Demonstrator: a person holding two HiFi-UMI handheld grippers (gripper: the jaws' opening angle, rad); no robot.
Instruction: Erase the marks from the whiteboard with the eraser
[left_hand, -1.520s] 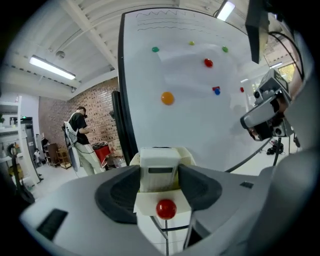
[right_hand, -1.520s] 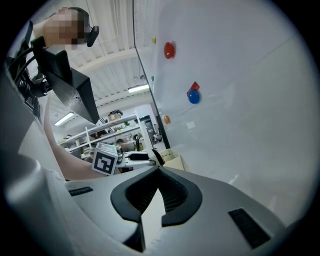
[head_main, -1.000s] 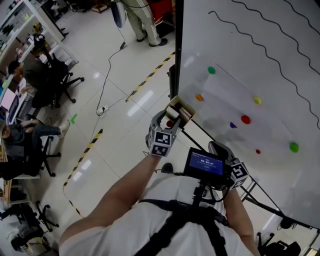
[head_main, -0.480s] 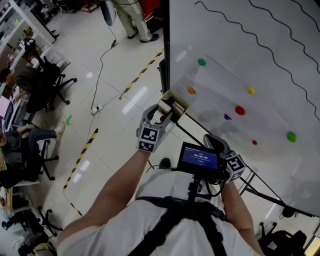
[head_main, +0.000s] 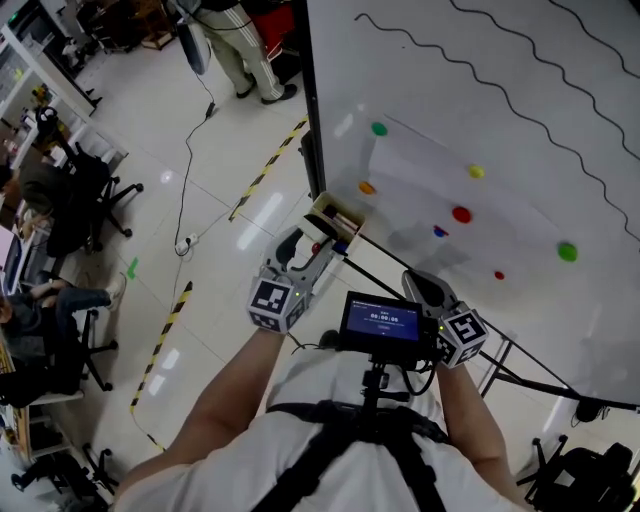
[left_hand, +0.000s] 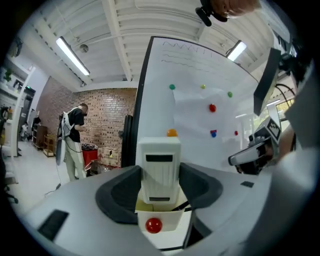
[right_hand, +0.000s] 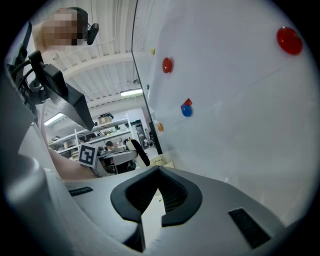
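**Eraser held at the board's lower left edge, nothing wiped yet**

Over the last second the person is turning further toward the whiteboard (head_main: 520, 130). The left gripper (head_main: 318, 240) is sinking down and back a little with the turn. The eraser (left_hand: 160, 165) is staying just off the board's left edge, near the orange dot (head_main: 367, 187). The black wavy lines (head_main: 480, 85) higher up are all still standing untouched, so the wiping, I'd judge, is yet to begin. The left jaws are clamping the eraser by its sides. The right gripper (right_hand: 159, 192) is hanging low beside the board, its jaws together on nothing. The eraser is showing as a white ribbed block with a dark slot across it. It is sitting on a cream base with a small red knob at the near end, its far end pointing at the board.
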